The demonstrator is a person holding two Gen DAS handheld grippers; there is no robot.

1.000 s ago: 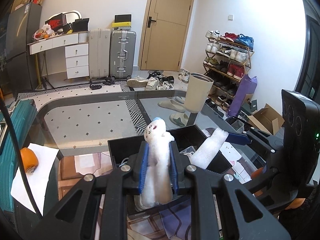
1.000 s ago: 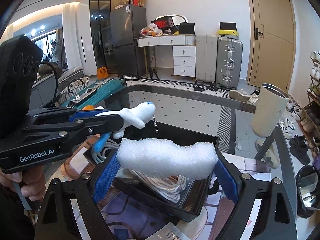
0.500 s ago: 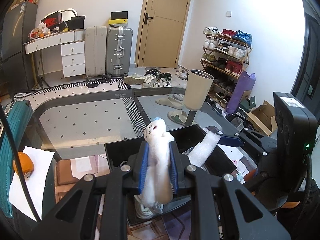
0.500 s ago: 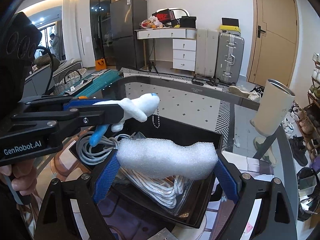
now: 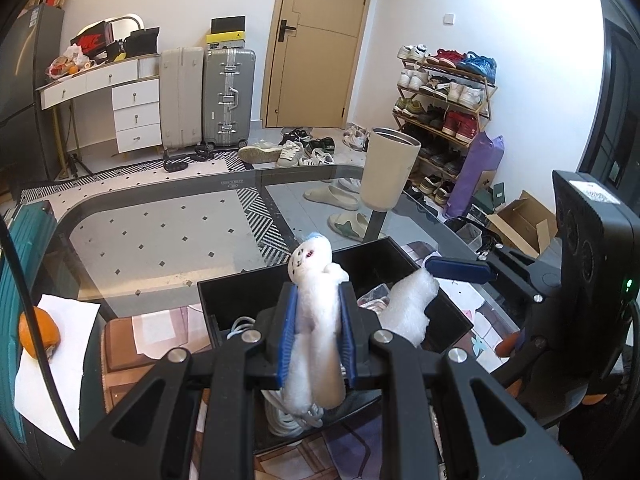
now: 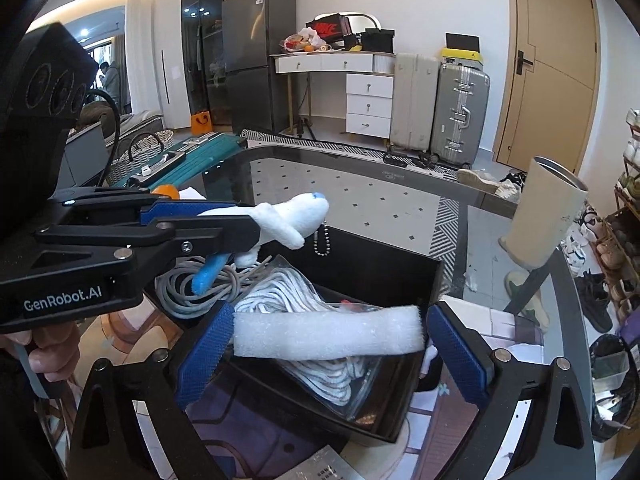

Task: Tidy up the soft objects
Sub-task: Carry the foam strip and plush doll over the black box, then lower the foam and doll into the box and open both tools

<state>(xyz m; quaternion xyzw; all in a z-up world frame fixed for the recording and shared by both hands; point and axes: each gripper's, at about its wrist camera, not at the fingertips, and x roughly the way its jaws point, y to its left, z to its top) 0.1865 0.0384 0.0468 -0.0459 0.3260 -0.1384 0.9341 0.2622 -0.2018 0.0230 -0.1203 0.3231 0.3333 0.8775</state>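
My left gripper (image 5: 317, 332) is shut on a white plush toy (image 5: 314, 320) with a blue cap and holds it above the black bin (image 5: 368, 258). The toy also shows in the right wrist view (image 6: 288, 218), with a ball chain hanging from it. My right gripper (image 6: 328, 344) is over the bin (image 6: 384, 276) with a white foam piece (image 6: 326, 338) between its jaws; the right pad stands slightly off the foam's end, and I cannot tell if it still grips. The foam shows in the left wrist view (image 5: 410, 308).
The bin holds a grey cable coil (image 6: 192, 292) and a bagged white rope (image 6: 304, 304). On the glass table (image 5: 160, 240) stand a beige tumbler (image 5: 386, 172) and an orange (image 5: 38, 332) on white paper. Papers lie beside the bin.
The right gripper has lowered the foam piece toward the bin and its jaws have spread wider. The foam now looks straighter and longer. The left gripper keeps the plush toy above the bin.
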